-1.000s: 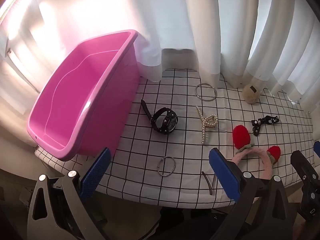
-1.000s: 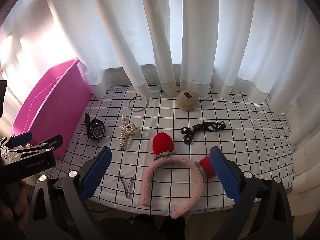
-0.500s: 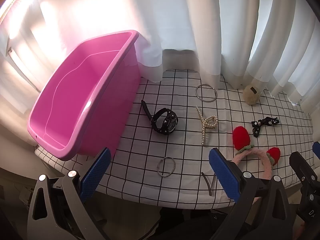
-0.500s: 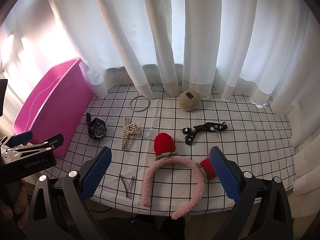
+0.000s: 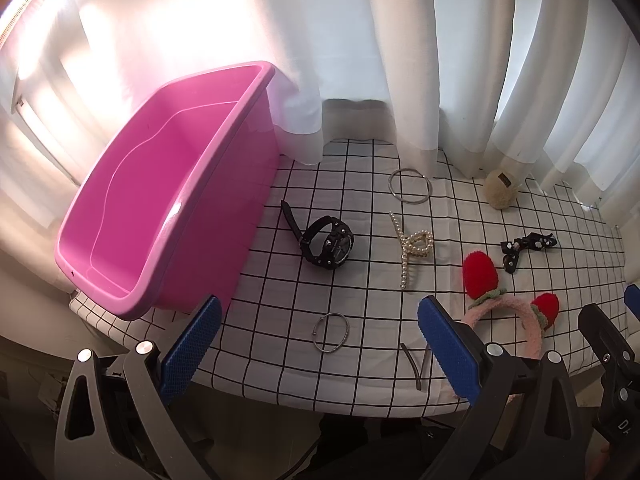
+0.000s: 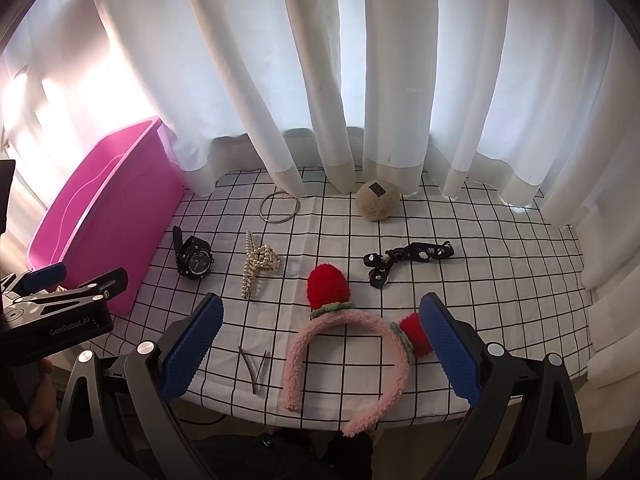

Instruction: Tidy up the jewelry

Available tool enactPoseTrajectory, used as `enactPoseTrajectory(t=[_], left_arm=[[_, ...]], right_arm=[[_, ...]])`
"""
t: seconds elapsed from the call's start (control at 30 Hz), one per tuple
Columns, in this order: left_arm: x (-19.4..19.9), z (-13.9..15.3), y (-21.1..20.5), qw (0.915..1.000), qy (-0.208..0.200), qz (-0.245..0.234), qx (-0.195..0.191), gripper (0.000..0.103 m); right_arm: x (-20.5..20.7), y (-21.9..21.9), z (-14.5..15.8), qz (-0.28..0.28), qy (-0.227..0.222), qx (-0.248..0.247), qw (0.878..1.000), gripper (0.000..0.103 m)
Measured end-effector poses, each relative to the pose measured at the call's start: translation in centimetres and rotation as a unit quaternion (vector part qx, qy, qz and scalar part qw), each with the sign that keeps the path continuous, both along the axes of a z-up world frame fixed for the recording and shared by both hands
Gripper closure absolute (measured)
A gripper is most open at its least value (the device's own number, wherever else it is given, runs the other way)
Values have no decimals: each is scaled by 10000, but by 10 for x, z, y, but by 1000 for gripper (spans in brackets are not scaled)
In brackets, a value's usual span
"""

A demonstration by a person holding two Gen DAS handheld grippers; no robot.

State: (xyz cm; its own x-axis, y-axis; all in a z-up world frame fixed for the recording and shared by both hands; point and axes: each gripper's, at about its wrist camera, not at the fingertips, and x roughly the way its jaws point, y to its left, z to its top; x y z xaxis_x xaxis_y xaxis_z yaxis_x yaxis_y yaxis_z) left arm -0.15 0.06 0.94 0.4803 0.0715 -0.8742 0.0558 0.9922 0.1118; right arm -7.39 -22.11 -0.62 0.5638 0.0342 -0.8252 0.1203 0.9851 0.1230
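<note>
An empty pink tub [image 5: 168, 200] stands at the left of the checked tablecloth [image 5: 360, 272]. On the cloth lie a black watch [image 5: 329, 242], a pearl hair claw [image 5: 414, 245], a large silver ring [image 5: 410, 191], a small silver bangle [image 5: 331, 333], a dark hair clip [image 5: 416, 366], a black bow [image 6: 404, 258], a beige pompom [image 6: 378, 201] and a pink headband with red ears [image 6: 352, 340]. My left gripper [image 5: 318, 354] is open and empty above the front edge near the bangle. My right gripper [image 6: 320, 344] is open and empty over the headband.
White curtains [image 6: 320, 80] hang along the back and right of the table. The table's front edge [image 6: 300, 420] is just below both grippers. The left gripper's body [image 6: 56, 312] shows at the left of the right wrist view.
Both views have shifted slightly, as both grippers moved a little. Nothing on the table has moved.
</note>
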Motion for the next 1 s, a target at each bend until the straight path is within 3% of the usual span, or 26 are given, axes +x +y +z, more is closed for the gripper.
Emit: enactPoseTrajectory(t=[1.0], left_arm=[[-4,2,-3,10000,0,-9,-7,6]], right_arm=[[0,0,0,4,14,17,10000,9]])
